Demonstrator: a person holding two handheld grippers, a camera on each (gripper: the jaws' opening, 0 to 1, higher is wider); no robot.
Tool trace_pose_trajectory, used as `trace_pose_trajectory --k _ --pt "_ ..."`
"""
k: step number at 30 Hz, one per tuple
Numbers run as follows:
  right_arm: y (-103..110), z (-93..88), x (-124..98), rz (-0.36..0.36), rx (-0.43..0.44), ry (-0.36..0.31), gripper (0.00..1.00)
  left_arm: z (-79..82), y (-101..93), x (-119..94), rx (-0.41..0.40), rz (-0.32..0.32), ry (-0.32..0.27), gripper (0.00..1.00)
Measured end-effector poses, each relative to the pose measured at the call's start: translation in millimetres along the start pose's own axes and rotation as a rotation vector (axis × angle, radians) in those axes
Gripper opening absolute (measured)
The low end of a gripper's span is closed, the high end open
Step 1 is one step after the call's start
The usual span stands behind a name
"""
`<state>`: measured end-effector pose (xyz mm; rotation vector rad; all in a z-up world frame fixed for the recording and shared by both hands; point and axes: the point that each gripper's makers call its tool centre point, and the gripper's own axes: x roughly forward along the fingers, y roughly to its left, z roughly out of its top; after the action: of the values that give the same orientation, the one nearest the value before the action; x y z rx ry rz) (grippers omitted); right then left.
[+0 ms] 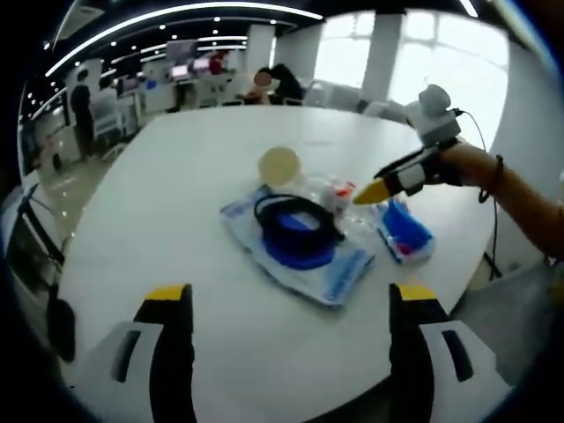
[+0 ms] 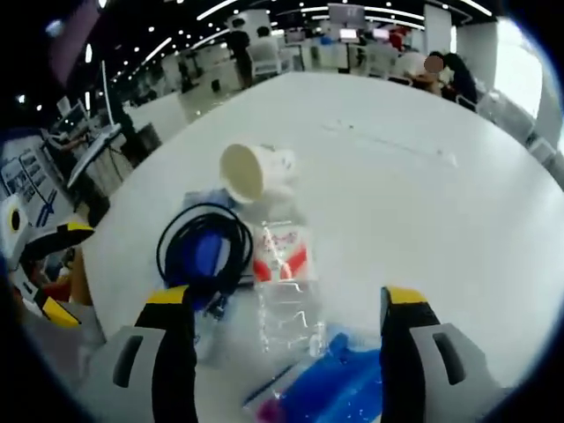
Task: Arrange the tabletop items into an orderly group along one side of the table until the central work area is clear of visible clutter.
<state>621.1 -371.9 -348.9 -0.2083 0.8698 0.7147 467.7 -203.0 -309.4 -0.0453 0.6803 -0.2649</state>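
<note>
A: Where is the clutter sitting?

B: Bunched together on the worktop (image 1: 176, 203), toward its 3 o'clock edge in the left gripper view. A coiled black cable (image 1: 295, 220) lies on a flat blue-and-clear bag (image 1: 326, 273); a cup (image 1: 279, 165) lies on its side at the pile's 12 o'clock; a clear bottle (image 1: 339, 196) with a red label is beside it; a small blue pack (image 1: 404, 233) is at 3 o'clock.

A: Why there?

B: I judge the things are being gathered to one side, leaving the middle bare.

A: And the grippers?

B: The left gripper (image 1: 291, 304) is spread wide, holding nothing, well short of the pile. The right gripper (image 2: 286, 308) is also apart and empty, its jaws straddling the bottle (image 2: 284, 273) without touching, perhaps to take it next. From the left gripper view its yellow tip sits over the bottle.

A: The room?

B: A white, glossy worktop in an open office: ceiling light strips, bright windows, desks, people far off.
</note>
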Motion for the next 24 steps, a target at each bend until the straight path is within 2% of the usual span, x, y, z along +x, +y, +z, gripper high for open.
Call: trace_pose_trajectory --k 12,22,24 --pt "3 8.3 25 0.002 0.01 0.015 0.8 -0.8 0.7 0 -0.002 0.0 0.006 0.89" --pt "-4 4.7 42 -0.022 0.016 0.049 0.74 -1.0 -0.1 -1 0.003 -0.002 0.006 0.88" --pt "-4 3.7 45 -0.025 0.023 0.057 0.73 2.2 -1.7 -1 0.001 -0.008 -0.01 0.88"
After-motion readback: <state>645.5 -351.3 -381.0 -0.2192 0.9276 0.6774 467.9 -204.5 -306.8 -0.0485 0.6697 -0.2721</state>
